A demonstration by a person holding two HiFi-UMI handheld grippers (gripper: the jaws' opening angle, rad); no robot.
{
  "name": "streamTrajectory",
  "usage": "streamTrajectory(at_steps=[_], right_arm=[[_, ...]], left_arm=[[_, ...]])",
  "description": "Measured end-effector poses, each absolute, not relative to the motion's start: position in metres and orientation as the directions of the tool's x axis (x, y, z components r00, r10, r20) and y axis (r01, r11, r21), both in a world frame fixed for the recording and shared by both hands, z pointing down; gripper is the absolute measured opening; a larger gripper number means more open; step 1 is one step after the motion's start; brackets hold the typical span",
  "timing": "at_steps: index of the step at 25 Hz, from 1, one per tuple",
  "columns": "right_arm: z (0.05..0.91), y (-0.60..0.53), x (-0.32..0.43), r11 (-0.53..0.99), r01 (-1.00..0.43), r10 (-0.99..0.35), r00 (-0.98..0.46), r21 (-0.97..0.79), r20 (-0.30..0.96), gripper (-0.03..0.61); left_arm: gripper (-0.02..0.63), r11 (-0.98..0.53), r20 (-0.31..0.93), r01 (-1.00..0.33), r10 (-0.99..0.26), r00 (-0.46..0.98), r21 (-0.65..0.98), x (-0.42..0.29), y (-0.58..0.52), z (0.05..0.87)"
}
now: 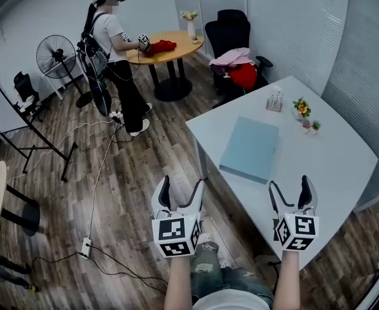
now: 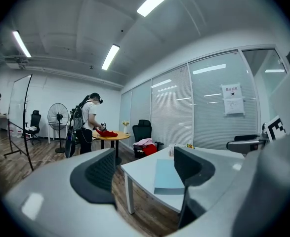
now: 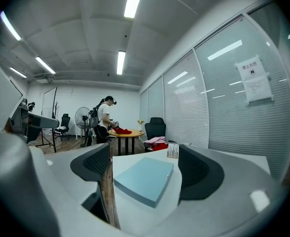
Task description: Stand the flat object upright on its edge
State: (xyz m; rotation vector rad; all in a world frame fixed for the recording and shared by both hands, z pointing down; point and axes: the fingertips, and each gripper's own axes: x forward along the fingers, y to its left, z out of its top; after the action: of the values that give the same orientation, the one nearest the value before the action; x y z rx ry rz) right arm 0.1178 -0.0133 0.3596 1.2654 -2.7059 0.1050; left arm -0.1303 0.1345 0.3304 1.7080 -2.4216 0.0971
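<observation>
- The flat blue box lies flat on the white table, ahead of both grippers, with its long side running away from the person.
- The right gripper is nearer, jaws wide apart, nothing in them.
- The left gripper is out over the floor, also wide and empty.

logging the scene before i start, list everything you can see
flat box: one, light blue, lying flat on the white table
white table: one, white, ahead of both grippers
potted plants: at least two, green, table's far edge
office chair: one, black, beyond the table
clothes: a heap, pink and red, on the chair
round table: one, wooden, far side
red cloth: one, on the round table
person: one, white top, at the round table
fan: one, black, behind that person
left gripper: one, white, open, empty
right gripper: one, white, open, empty
</observation>
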Motion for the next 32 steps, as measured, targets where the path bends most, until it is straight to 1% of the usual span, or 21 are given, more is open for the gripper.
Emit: streamTrajectory(at_steps=[9,25,32], right_arm=[[0.372,-0.055,0.098,0.623,-0.782,-0.77,-0.612,0.006,0.18,0.449],[0.39,-0.168,0.049,0.515,-0.857,-0.836,-0.503,0.001,0.219,0.449],[0.402,-0.21,0.037,0.459,-0.888,-0.86,-0.44,0.016,0.258,0.449]], left_arm=[[0.356,0.304,0.187,-0.951,-0.938,-0.291,0.045,-0.152,0.078,0.342],[0.356,0.136,0.205,-0.988,-0.972,-0.118,0.076,-0.209,-0.076,0.359],[0.356,0.064,0.225,-0.995,-0.973,-0.045,0.079,-0.231,-0.134,0.366]])
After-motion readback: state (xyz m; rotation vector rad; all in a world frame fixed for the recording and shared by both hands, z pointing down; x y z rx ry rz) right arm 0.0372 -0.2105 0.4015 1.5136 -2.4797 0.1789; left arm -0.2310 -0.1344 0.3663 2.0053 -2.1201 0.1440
